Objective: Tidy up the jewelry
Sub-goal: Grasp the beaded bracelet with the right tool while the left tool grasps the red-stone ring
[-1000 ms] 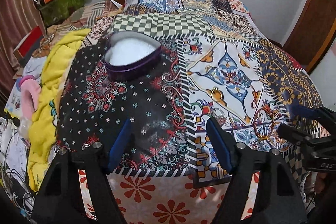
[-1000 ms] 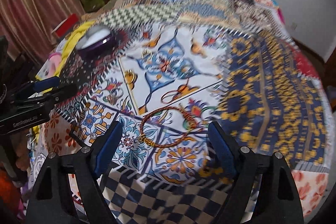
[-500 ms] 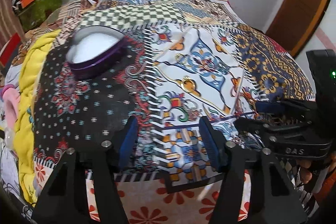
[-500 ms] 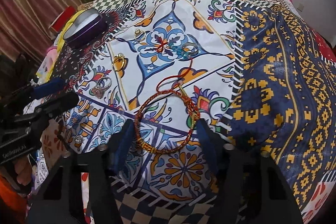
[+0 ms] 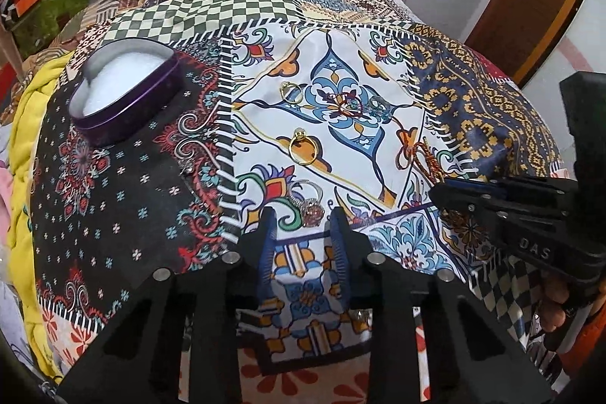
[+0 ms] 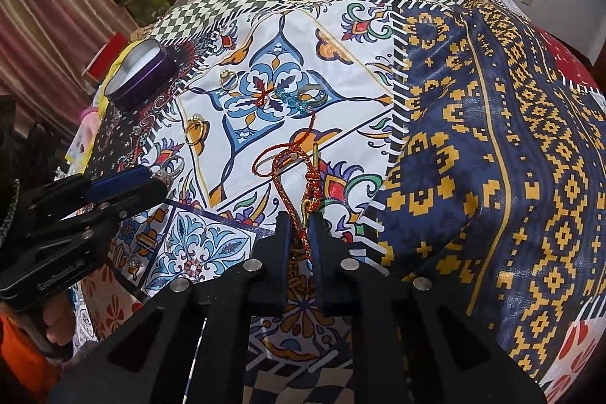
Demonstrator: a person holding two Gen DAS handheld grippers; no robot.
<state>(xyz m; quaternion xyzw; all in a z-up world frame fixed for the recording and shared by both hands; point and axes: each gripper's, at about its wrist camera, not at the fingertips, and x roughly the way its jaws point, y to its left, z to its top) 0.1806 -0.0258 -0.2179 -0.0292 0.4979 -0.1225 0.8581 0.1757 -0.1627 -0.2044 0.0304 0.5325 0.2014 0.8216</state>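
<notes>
Pinching the red-gold cord bracelet (image 6: 299,211), the right gripper (image 6: 300,233) has its jaws nearly closed — the left gripper (image 5: 303,237), part-open, straddles a jewelled ring (image 5: 311,209).

- A silver stone-set ring (image 5: 308,205) is bracketed by the left gripper (image 5: 303,214), jaws apart.
- A heart-shaped purple tin (image 5: 127,97) is seen on the patchwork bedspread (image 5: 125,199).
- A gold ring (image 5: 303,148) is seen beyond.

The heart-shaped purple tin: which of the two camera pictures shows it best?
The left wrist view. There the purple tin sits near and large, with its heart outline, white inside and purple wall all plain. In the right wrist view the same tin is far off to the left, small, slanted, its shape hard to read.
</notes>
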